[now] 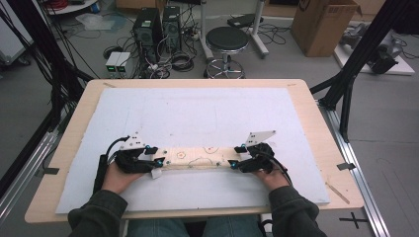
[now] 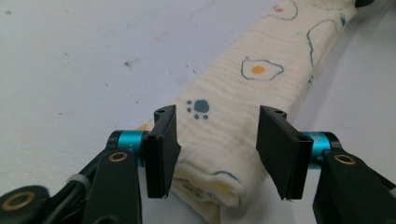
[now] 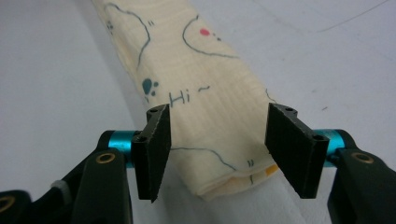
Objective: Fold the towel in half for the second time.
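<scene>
A cream cloth [image 1: 197,159] printed with fried eggs and paw marks lies folded into a long narrow strip on the white mat [image 1: 197,113] that covers the desk [image 1: 316,118], near the person's edge. The left tongs [image 2: 215,154] stand open over one end of the strip, one jaw on each side of it and holding nothing. The right tongs [image 3: 217,151] stand open the same way over the other end.

The step in hand looks like pinching both ends at once. To do it well, I would lower each pair until the jaws reach right down to the mat, so all the folded layers are caught, not just the top one. Close both together and lift evenly, or the strip may sag and unfold in the middle.
</scene>
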A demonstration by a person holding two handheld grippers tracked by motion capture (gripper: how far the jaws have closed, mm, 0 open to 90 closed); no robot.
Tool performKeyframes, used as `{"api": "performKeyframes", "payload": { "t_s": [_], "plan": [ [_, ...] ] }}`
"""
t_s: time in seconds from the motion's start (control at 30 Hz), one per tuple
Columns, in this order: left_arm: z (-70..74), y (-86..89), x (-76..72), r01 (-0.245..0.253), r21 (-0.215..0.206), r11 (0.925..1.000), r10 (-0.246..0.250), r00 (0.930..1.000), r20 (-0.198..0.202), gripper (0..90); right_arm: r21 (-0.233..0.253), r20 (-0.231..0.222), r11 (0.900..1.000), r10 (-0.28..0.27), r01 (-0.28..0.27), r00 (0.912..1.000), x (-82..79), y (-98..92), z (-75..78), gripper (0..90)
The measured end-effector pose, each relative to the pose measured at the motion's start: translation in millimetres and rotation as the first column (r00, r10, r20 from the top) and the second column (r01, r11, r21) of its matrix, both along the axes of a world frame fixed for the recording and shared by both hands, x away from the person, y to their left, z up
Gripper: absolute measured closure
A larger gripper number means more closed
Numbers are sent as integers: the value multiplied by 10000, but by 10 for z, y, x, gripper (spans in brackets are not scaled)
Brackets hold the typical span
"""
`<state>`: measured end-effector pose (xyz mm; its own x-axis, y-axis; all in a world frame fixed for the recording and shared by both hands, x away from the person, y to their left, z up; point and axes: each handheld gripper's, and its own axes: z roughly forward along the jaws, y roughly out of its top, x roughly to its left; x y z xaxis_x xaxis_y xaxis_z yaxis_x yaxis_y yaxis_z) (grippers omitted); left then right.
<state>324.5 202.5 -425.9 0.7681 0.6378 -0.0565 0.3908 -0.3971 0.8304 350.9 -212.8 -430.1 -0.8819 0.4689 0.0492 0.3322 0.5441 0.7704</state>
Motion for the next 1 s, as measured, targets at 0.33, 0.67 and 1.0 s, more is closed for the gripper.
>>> {"api": "performKeyframes", "payload": {
  "t_s": [0.33, 0.67, 1.0],
  "plan": [
    [7, 141, 154, -1395, -577, 9885, 1367, 9894, -491, 382, 457, -663, 9939, -972, 1003, 9931, 236, -80, 167, 410],
    [-79, 106, 227, -1601, -314, 9866, 1552, 9803, -1219, 464, 189, -1684, 9894, -1390, 1442, 9759, 390, -53, 9, 465],
    [-138, 82, 262, -1619, 74, 9868, 1605, 9702, -1817, 591, -181, -1966, 9885, -1506, 1500, 9688, 365, -50, -72, 621]
  ]
}}
